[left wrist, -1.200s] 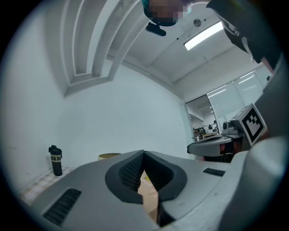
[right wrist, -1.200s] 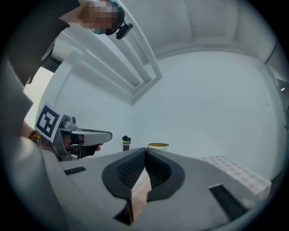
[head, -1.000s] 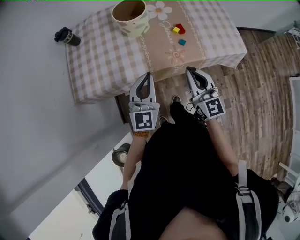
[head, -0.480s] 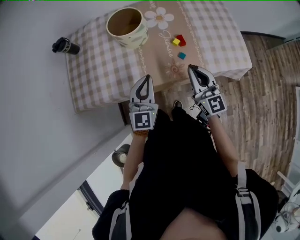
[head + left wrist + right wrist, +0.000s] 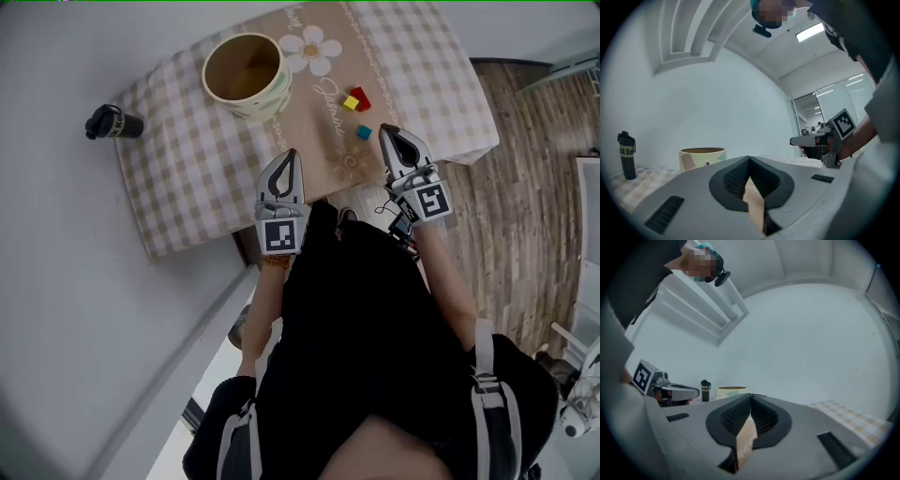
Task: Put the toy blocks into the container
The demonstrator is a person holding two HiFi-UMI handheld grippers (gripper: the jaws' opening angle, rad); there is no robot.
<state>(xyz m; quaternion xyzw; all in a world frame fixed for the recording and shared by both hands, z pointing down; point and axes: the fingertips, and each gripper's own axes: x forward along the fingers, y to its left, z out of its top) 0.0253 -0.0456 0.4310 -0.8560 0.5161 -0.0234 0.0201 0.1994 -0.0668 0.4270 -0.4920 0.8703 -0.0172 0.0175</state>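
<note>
Three small toy blocks lie on the beige runner of the table: a red one (image 5: 362,96), a yellow one (image 5: 351,103) touching it, and a teal one (image 5: 364,132) nearer me. The cream container (image 5: 246,75) stands open-topped at the table's left, also seen in the left gripper view (image 5: 702,158) and the right gripper view (image 5: 731,392). My left gripper (image 5: 292,154) is shut and empty over the table's near edge. My right gripper (image 5: 385,130) is shut and empty, its tip just right of the teal block.
The low table carries a checked cloth (image 5: 187,169). A black bottle (image 5: 112,123) stands at its far left corner, against a white wall. Wooden floor (image 5: 525,187) lies to the right. The person's dark clothing fills the lower part of the head view.
Both grippers have moved forward to the table's near edge, staying shut. The table and its blocks now sit nearer in the head view.
</note>
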